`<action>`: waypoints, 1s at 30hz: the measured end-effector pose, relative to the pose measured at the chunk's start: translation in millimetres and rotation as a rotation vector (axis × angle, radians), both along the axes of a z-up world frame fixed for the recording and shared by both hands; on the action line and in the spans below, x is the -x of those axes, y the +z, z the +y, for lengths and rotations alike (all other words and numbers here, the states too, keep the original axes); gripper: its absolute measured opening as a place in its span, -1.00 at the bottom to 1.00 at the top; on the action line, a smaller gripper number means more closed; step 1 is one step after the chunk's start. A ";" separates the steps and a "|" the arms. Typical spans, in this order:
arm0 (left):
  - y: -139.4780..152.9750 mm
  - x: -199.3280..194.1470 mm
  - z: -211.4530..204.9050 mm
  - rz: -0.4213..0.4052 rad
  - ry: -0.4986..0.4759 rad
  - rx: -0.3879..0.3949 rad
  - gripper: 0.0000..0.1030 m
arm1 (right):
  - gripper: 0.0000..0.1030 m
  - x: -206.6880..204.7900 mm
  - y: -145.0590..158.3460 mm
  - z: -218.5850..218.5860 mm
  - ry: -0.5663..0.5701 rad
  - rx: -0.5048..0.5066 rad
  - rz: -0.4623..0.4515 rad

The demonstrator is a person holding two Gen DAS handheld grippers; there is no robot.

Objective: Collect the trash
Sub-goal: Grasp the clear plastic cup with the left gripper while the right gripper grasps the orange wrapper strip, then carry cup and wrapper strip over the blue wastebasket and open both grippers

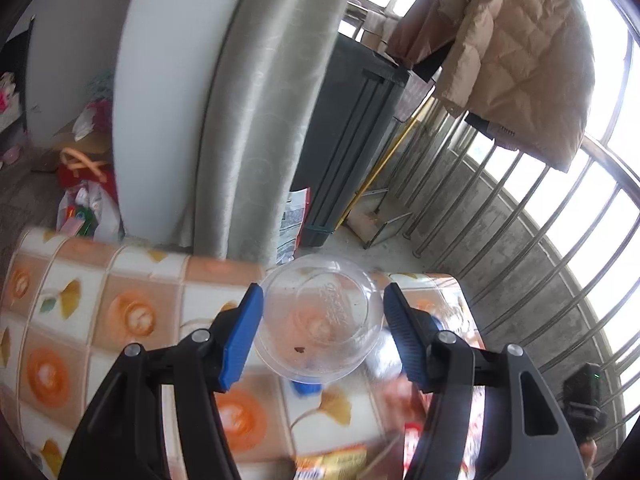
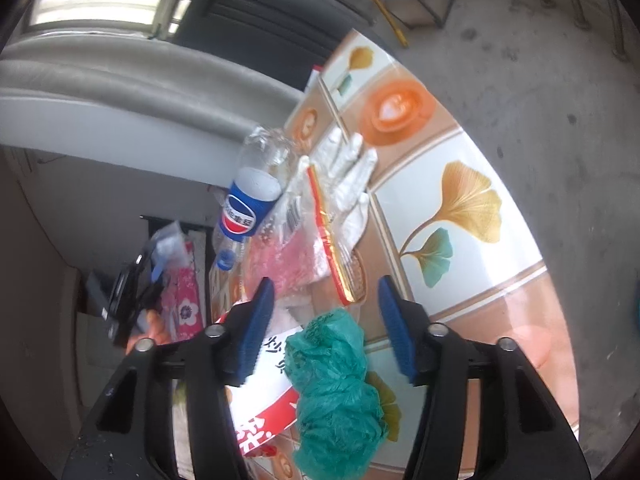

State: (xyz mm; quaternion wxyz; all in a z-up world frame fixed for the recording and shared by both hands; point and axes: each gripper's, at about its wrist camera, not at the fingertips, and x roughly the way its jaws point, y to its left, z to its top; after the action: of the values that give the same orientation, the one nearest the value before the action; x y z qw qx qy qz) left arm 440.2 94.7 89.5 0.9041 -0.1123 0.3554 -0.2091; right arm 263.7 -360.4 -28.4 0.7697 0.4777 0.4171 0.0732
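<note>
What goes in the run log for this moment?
left gripper: around clear plastic cup, grip unclear | right gripper: open over green bag | table: bottle, glove, wrappers left

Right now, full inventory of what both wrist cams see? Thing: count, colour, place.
Clear plastic cup: 1, transparent, between the left fingers; contact unclear.
Green plastic bag: 1, teal, crumpled between the right fingers, pads clear of it.
Pepsi bottle: 1, clear with blue label, lying at the table edge.
Glove: 1, white, on the table.
Snack wrappers: several, clear, pink and red, by the bottle.
Tablecloth: 1, orange and white with a leaf print.
Curtain: 1, grey-green, behind the table.
Jacket: 1, beige, hung over the railing.
Left gripper: black, blue pads.
Right gripper: same, open.
</note>
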 end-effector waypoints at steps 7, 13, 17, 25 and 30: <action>-12.8 53.4 46.9 0.024 0.053 0.057 0.17 | -0.17 -22.4 -13.2 12.7 0.048 -0.024 0.050; -15.2 93.5 81.5 0.028 0.128 0.108 0.17 | -0.70 -17.1 -5.1 14.4 0.006 -0.001 0.031; -8.8 118.0 95.5 0.007 0.166 0.127 0.17 | -0.86 -5.4 7.2 20.7 0.004 0.017 -0.005; 21.2 164.9 103.8 -0.066 0.175 0.169 0.17 | -1.00 12.3 55.2 41.6 0.032 0.042 -0.148; 43.4 194.2 104.2 -0.120 0.154 0.203 0.17 | -1.00 43.6 93.0 51.1 0.031 0.071 -0.249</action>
State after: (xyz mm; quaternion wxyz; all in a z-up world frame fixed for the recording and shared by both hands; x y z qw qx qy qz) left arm 246.0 198.9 132.9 0.9211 -0.2174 0.2679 -0.1804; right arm 220.1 -309.2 64.6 0.8308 0.4306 0.3282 0.1289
